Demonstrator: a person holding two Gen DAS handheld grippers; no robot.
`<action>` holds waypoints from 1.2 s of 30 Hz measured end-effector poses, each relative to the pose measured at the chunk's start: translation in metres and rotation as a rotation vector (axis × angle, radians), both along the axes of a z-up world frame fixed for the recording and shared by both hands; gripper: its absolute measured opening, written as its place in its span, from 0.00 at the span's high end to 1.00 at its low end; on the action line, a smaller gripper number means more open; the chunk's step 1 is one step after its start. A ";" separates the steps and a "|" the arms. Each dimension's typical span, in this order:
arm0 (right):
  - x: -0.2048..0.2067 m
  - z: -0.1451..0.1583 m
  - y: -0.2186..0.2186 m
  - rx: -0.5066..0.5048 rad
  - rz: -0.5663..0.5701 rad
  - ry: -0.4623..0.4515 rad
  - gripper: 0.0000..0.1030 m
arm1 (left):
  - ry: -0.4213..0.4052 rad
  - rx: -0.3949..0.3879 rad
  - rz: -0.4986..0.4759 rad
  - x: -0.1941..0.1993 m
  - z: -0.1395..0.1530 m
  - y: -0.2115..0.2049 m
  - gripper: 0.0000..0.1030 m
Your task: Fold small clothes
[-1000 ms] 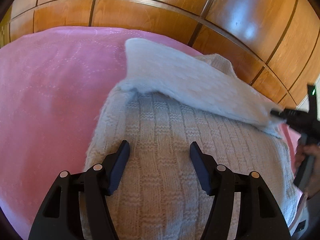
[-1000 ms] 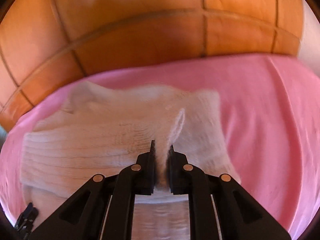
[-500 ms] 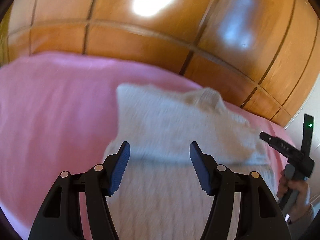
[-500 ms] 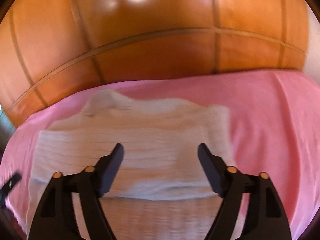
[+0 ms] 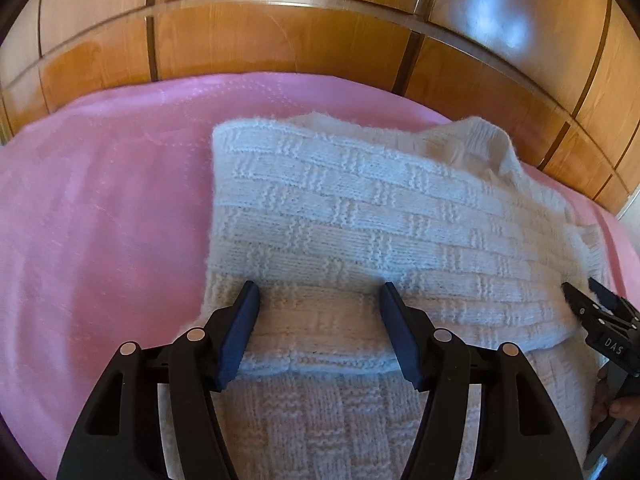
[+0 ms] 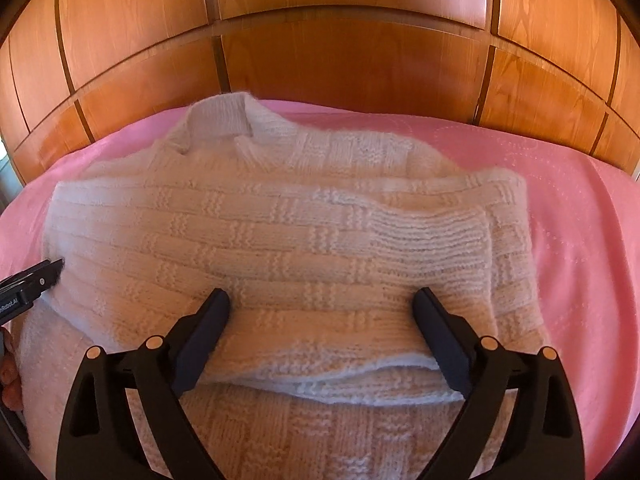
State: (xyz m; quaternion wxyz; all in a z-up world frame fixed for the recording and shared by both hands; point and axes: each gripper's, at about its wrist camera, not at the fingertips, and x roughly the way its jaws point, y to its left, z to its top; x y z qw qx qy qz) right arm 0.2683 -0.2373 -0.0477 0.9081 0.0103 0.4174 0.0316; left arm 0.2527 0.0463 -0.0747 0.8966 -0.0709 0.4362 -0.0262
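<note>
A cream-white knitted sweater with a basket-weave pattern (image 5: 360, 216) lies on a bed covered by a pink quilted bedspread (image 5: 104, 208), in front of glossy orange-brown wooden panels (image 5: 280, 40). Both sleeves are folded across the body: they overlap the chest in a flat band whose lower edge runs across just in front of both claws. One ribbed cuff (image 6: 436, 236) lies on top near the sweater's right side, and the ribbed collar (image 6: 224, 116) stands up slightly at the far end, toward the panels.

The left claw (image 5: 320, 304) hovers over the sweater's lower body with its dark blue pads spread wide, gripping nothing. The right claw (image 6: 322, 308) is likewise wide apart above the knit, holding nothing, its fingers straddling the folded band's near edge.
</note>
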 end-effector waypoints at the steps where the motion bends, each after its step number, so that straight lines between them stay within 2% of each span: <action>1: -0.001 0.001 0.000 0.001 0.000 -0.001 0.10 | -0.013 0.026 0.011 -0.005 0.006 -0.003 0.40; 4: 0.001 -0.004 -0.001 -0.001 0.000 0.000 0.10 | -0.059 0.072 0.025 -0.019 0.021 -0.007 0.40; 11: 0.005 -0.004 0.000 -0.009 0.001 -0.001 0.09 | -0.154 0.083 0.002 -0.031 0.052 -0.009 0.40; 22: 0.006 -0.005 0.001 -0.001 0.000 -0.003 0.07 | -0.135 0.127 -0.021 0.001 0.045 -0.007 0.40; 25: 0.007 -0.006 0.001 0.000 -0.001 -0.002 0.06 | -0.088 0.148 -0.022 0.022 0.029 -0.002 0.40; 26: 0.008 -0.006 0.001 -0.001 -0.001 -0.002 0.06 | -0.066 0.143 -0.017 0.029 0.023 0.001 0.40; 27: 0.008 -0.006 0.001 -0.001 -0.001 0.000 0.05 | -0.025 0.120 -0.014 0.040 0.010 0.006 0.35; 28: 0.009 -0.007 0.002 -0.001 -0.001 0.002 0.05 | -0.009 0.094 -0.007 0.046 0.003 0.011 0.27; 30: 0.010 -0.007 0.002 -0.006 0.001 0.005 0.04 | 0.002 0.023 0.018 0.053 -0.003 0.024 0.18; 31: 0.010 -0.007 0.002 -0.006 0.000 0.004 0.04 | 0.027 0.002 0.042 0.056 -0.006 0.030 0.09; 33: 0.010 -0.007 0.001 -0.002 0.002 0.004 0.04 | 0.048 -0.076 0.046 0.058 -0.009 0.041 0.09; 36: 0.010 -0.007 0.001 0.000 0.002 0.004 0.04 | 0.062 -0.101 0.059 0.047 -0.001 0.049 0.13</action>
